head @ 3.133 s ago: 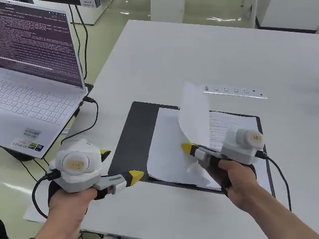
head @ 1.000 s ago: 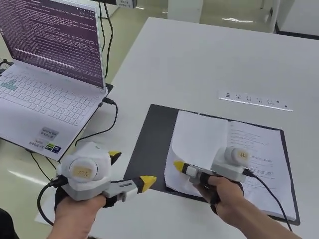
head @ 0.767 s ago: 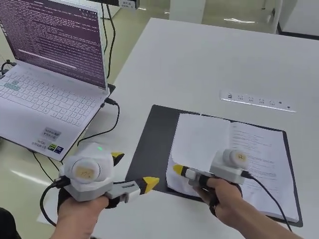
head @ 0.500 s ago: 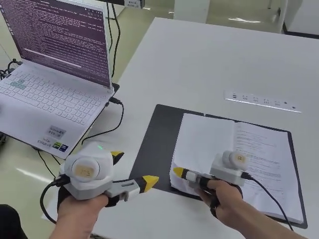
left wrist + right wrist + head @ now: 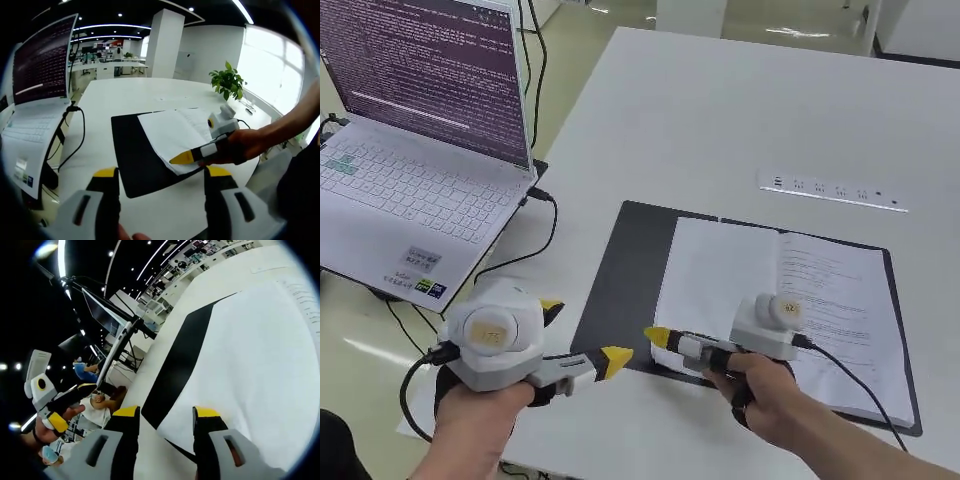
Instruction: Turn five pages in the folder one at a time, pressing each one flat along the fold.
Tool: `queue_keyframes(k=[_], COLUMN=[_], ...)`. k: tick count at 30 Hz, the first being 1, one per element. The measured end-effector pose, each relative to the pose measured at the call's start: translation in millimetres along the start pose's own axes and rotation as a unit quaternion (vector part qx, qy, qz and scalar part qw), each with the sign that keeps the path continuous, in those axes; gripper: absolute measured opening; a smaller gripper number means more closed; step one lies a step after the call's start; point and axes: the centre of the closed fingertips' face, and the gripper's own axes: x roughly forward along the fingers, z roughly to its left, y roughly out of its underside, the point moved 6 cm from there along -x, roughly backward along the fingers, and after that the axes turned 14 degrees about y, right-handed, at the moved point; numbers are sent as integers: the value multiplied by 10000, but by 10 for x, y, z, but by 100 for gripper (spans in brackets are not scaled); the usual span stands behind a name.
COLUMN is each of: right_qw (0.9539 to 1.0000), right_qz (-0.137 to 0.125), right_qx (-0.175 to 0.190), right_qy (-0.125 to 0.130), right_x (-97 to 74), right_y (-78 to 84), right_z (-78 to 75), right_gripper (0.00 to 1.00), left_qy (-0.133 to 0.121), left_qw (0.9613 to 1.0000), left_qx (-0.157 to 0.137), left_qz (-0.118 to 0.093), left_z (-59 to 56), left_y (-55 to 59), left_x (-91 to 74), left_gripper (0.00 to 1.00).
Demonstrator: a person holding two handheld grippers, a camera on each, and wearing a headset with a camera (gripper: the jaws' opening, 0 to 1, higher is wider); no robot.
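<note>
A black folder (image 5: 620, 275) lies open on the white table. A blank white turned page (image 5: 710, 280) rests flat on its left half, and a printed page (image 5: 840, 300) covers the right half. My right gripper (image 5: 657, 337) hovers low at the turned page's near left corner, open by a modest gap with nothing between its jaws; the right gripper view has the page (image 5: 250, 365) and the black cover (image 5: 180, 365) just past its fingertips (image 5: 126, 411). My left gripper (image 5: 582, 332) is open off the folder's near left corner, pointing at it. The right gripper (image 5: 181, 158) appears in the left gripper view over the page corner.
An open laptop (image 5: 410, 150) stands at the left, its cable (image 5: 535, 250) running down near the folder's left side. A white power strip (image 5: 830, 190) lies behind the folder. The table's near edge (image 5: 620, 440) runs just under both grippers. A potted plant (image 5: 227, 82) stands far off.
The page that my right gripper held upright mid-turn now lies flat on the left half. The right gripper has slid left to the page's near corner. The left gripper has barely moved.
</note>
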Motion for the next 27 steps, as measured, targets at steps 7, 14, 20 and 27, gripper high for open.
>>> queue_keyframes(k=[7,14,20,27], right_qw=[9999,9995,9993,9991], right_qz=[2,-5,-92,-319], right_qx=[-43,-267,-362,-277], right_qy=[-121,-160,-97,24], right_x=[-166,-407,-571,-763], right_y=[52,101,114,106], right_z=[-12,-55,-133,-224], right_gripper=[46,51,53,53], left_qy=[139,334,539,659], left_qw=[9998,9989,9976,9961], left_qx=[9,24,143,250], left_qz=[145,325,404,527], left_z=[-26,-66,-106,-112], left_y=[26,62,31,-17], left_x=[106,249,415,573], left_gripper=[70,71,68,66])
